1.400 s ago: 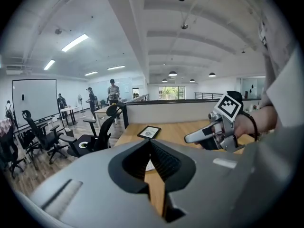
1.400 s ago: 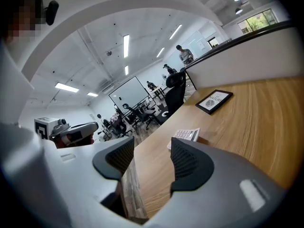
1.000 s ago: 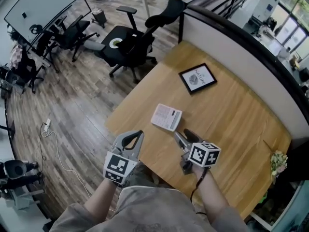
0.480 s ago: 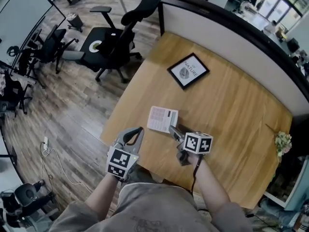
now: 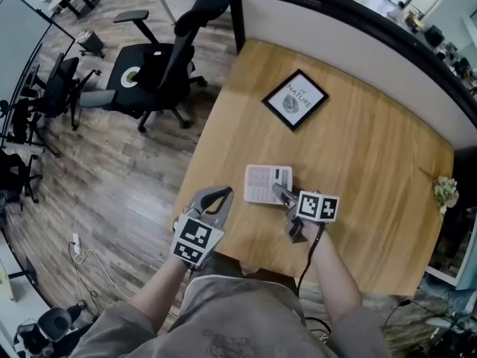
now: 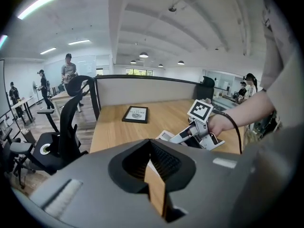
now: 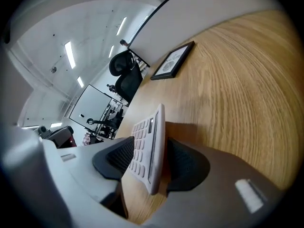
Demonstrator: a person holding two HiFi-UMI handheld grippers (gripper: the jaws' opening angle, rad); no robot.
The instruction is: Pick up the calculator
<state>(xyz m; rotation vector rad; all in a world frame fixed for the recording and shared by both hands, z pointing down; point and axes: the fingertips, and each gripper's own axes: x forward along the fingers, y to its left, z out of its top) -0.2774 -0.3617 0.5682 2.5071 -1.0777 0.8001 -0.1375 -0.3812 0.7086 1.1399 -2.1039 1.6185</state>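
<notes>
The white calculator (image 5: 267, 183) lies near the front of the wooden table (image 5: 373, 155), keys up. My right gripper (image 5: 284, 196) reaches over its right end. In the right gripper view the calculator (image 7: 148, 148) stands edge-on between the two dark pads (image 7: 183, 163), which press on its key face and its back. My left gripper (image 5: 216, 195) hangs at the table's front left edge, off the calculator, with its fingers together and nothing held. From the left gripper view I see the right gripper (image 6: 183, 137) on the calculator (image 6: 165, 136).
A black-framed picture (image 5: 295, 99) lies flat at the far side of the table. A low partition wall (image 5: 350, 32) runs behind it. A black office chair (image 5: 160, 69) stands on the wooden floor to the left. Small flowers (image 5: 446, 192) sit at the right edge.
My right gripper has moved forward from in front of the calculator onto its right end, and the jaws now hold it. The left gripper has stayed at the table's front edge.
</notes>
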